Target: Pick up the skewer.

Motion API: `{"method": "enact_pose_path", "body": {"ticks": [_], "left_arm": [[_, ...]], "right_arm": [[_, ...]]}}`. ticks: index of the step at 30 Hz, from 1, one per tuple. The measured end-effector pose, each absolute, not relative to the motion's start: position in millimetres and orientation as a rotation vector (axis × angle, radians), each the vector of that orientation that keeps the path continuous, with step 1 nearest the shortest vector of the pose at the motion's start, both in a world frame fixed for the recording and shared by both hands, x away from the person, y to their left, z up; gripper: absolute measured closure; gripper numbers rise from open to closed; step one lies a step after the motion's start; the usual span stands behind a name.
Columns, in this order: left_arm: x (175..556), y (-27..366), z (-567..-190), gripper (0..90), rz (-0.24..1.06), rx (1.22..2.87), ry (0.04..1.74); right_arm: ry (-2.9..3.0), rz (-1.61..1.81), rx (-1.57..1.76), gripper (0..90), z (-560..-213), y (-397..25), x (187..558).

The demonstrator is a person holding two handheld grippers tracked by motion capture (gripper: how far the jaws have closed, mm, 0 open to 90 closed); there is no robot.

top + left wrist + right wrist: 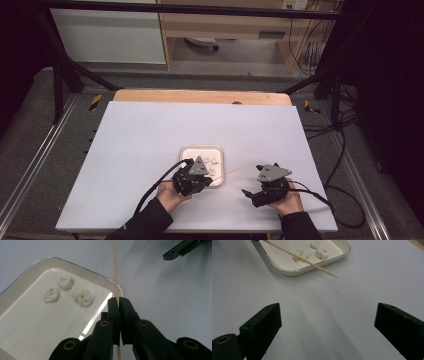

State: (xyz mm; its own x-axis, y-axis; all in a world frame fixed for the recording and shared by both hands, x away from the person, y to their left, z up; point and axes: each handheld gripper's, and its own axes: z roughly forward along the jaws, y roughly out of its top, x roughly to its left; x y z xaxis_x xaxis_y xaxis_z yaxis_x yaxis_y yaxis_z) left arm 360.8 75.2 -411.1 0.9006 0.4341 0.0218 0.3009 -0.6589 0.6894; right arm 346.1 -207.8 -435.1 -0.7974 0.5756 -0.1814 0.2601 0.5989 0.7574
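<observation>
My left gripper (118, 300) is shut on a thin wooden skewer (115, 270), which points away past the corner of a white tray (22, 275). Three small white puffy pieces (83, 297) lie in that tray. In the high view the left gripper (192, 176) sits over the tray's (187, 150) near edge and the skewer (231, 171) sticks out to the right. My right gripper (328, 315) stands open with nothing between its jaws, facing the skewer's tip (334, 276) and the tray (287, 271). It rests right of the tray in the high view (252, 192).
The white table top (150, 125) stretches around the tray, with a wooden strip (200, 96) along its far edge. Black cables (325, 197) trail from both grippers toward the near edge. A metal frame and floor cables surround the table.
</observation>
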Motion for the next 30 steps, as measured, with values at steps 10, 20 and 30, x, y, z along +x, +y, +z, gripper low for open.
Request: {"method": "enact_pose_path", "body": {"ticks": [10,20,30], "left_arm": [[360.9,54.9,-406.1,87.6,0.239,2.387,0.469],[358.6,39.3,-402.9,87.7,0.237,2.419,0.411],[358.5,29.6,-401.1,87.7,0.228,2.451,0.390]], "right_arm": [[2.408,0.926,0.502,16.4,-429.0,-197.3,339.5],[2.420,0.797,0.324,32.5,-425.4,-188.4,333.7],[2.418,0.703,0.159,47.3,-430.0,-179.8,333.1]]}}
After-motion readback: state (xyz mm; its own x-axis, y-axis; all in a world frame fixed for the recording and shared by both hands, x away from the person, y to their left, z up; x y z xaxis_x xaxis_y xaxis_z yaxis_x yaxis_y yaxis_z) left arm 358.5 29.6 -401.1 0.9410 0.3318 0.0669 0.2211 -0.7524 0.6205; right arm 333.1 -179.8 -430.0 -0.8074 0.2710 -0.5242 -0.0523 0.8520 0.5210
